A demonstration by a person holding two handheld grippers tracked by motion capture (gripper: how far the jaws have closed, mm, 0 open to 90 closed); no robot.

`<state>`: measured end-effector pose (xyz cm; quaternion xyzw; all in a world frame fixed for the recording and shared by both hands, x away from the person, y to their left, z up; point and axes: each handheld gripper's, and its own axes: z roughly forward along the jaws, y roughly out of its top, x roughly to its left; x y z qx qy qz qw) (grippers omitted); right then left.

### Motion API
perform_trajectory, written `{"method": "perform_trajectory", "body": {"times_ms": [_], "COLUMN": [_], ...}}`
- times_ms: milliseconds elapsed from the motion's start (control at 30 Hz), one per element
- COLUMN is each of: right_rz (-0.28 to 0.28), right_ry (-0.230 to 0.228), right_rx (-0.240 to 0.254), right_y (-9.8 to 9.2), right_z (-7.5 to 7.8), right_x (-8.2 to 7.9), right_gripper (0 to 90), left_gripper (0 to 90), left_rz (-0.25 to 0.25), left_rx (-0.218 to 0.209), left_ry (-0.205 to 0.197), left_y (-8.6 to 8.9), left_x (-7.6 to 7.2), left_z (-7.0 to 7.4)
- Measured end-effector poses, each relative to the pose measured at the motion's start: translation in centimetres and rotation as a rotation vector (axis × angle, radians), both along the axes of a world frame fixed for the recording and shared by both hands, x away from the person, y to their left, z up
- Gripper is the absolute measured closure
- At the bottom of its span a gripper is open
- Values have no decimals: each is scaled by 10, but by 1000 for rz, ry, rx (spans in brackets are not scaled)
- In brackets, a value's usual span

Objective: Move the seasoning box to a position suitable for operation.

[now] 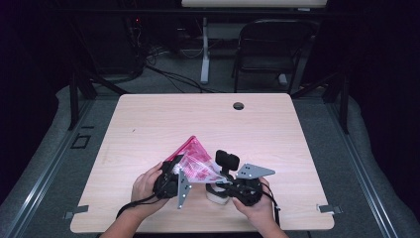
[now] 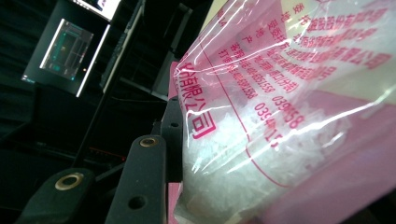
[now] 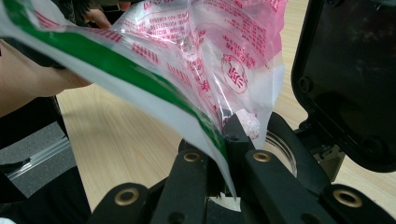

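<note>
Clear bag (image 3: pixel 205 56) with pink print, green stripe, seemingly white crystals.

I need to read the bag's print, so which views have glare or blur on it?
High view: the bag is small, with white glints, its print unreadable. Left gripper view: bag very close, print large but soft, streaked with glare; background dark. Right gripper view: plastic evenly lit, print wrinkled, the left edge blurred near the lens.

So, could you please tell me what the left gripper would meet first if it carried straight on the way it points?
Probably the pink printed bag: the left gripper already has it directly ahead, pressed close against its jaws.
</note>
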<state>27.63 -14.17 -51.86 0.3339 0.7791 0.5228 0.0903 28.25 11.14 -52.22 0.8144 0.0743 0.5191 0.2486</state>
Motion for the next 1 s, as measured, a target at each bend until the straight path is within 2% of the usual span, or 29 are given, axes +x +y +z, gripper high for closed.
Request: {"method": "perform_trajectory", "body": {"times_ms": [367,400,500,700,1000], "right_rz": [0,3,2,1,-4], "right_ry": [-4,-5,-6,-13,-22], "right_rx": [7,3,8,15,23], "right_y": [1,1,1,2,1], "right_z": [0,1,1,3,6], "right_x": [0,0,1,1,1], "right_gripper": [893,893,893,893,893], "left_gripper": [673,673,674,675,680], "left_rz": [-2,-5,-4,-5,-7], "left_rx": [-24,-38,-38,-70,-83], "left_ry": [61,68,78,119,143], "left_y": [4,4,5,7,7], "left_x": [4,4,5,8,9], "left_z": [-3,-4,-4,-6,-8]}}
